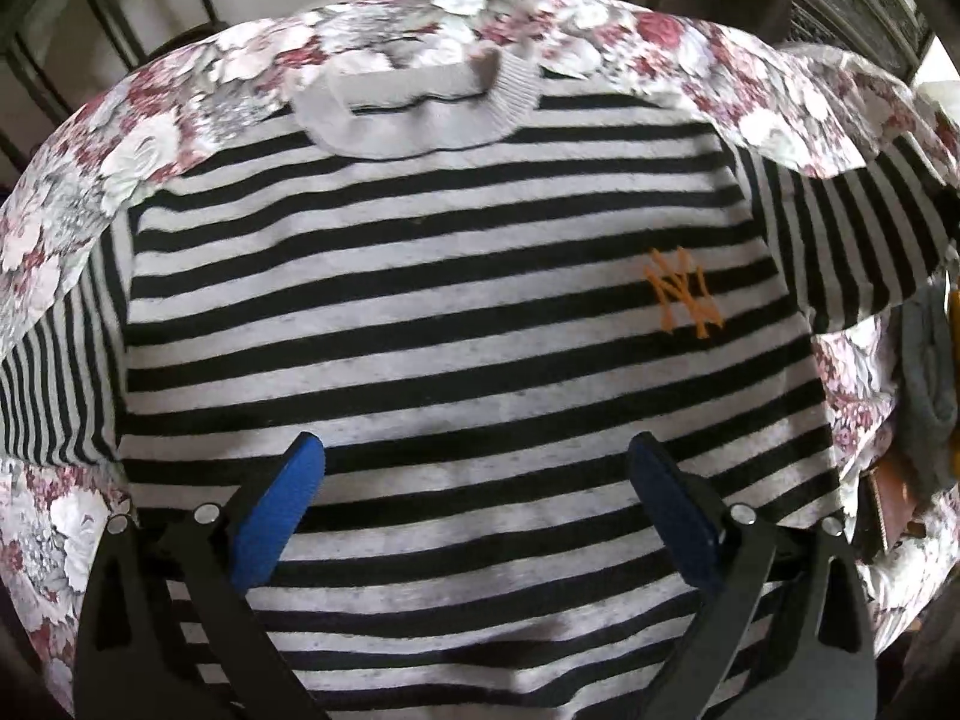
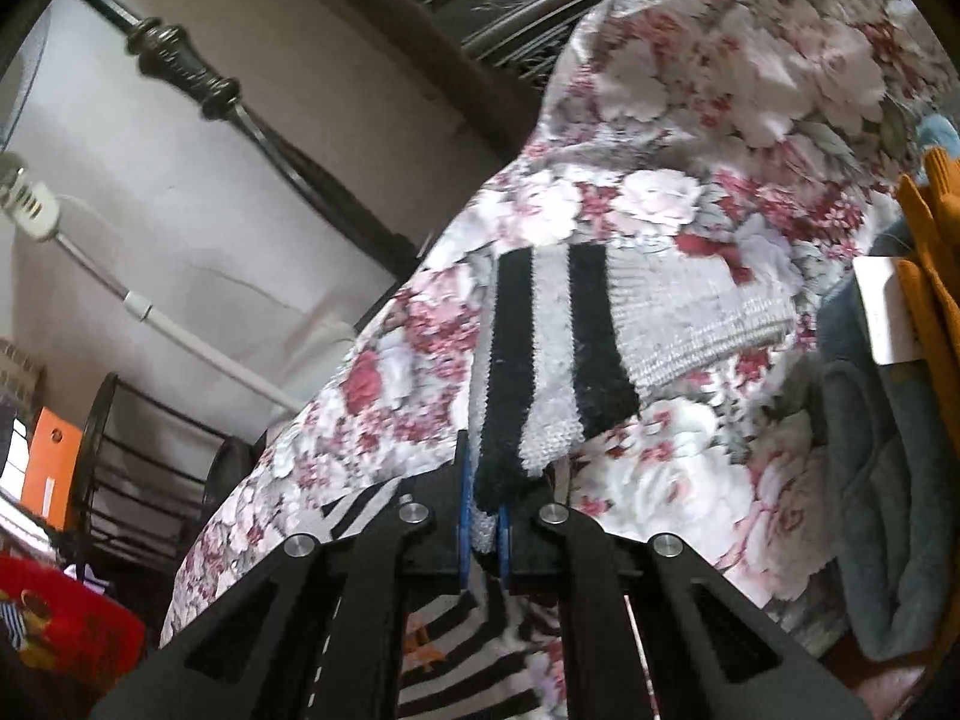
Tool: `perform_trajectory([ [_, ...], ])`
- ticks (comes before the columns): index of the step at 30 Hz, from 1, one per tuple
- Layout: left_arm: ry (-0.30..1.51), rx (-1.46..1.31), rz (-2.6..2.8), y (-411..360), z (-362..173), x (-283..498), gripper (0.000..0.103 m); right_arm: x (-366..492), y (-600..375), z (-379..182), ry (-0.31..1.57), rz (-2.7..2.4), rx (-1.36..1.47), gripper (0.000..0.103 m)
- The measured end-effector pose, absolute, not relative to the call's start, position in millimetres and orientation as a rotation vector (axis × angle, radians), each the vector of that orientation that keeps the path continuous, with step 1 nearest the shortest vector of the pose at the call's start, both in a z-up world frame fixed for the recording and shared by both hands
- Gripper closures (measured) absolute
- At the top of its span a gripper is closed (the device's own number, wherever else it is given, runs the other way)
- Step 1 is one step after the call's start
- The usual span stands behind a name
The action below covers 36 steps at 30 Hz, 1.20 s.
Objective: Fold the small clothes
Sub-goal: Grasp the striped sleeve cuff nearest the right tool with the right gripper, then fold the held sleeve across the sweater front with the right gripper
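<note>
The right gripper [image 2: 485,531] is clamped on the cuff end of the striped sleeve [image 2: 558,360], whose long axis runs away from the jaws over the floral sheet [image 2: 690,510]. The left gripper [image 1: 474,510] hovers wide open and empty above the lower body of the striped sweater [image 1: 420,312], collar [image 1: 414,108] farthest. The folding move therefore falls to the right hand, sleeve toward the body.

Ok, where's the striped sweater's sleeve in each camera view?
Left wrist view: the sleeve runs off the striped sweater toward the right edge, lying on the floral cover.
Right wrist view: its cuff end fills the centre, pinched in the right tongs.
Shared landmark: the floral cover.
</note>
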<state>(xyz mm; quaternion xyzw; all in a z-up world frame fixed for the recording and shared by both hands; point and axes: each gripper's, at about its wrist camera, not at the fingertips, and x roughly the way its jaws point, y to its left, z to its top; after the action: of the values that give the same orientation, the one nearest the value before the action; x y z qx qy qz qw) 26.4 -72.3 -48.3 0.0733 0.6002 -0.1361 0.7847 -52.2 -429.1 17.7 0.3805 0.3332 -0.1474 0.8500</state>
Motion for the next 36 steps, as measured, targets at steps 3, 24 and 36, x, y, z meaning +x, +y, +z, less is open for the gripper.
perform_trajectory([
  [3,1.278,0.116,-0.291,-49.7,-46.9,25.1,0.005,-46.8,-413.5,24.4,0.709,-0.280,0.788,0.096],
  [24,1.202,0.108,-0.145,40.8,-10.2,11.9,0.005,-9.3,-278.4,47.6,0.785,-0.106,0.606,0.094],
  [36,1.222,0.077,-0.074,89.8,-14.0,11.4,0.005,13.5,-179.2,-10.7,0.961,-0.003,0.344,0.093],
])
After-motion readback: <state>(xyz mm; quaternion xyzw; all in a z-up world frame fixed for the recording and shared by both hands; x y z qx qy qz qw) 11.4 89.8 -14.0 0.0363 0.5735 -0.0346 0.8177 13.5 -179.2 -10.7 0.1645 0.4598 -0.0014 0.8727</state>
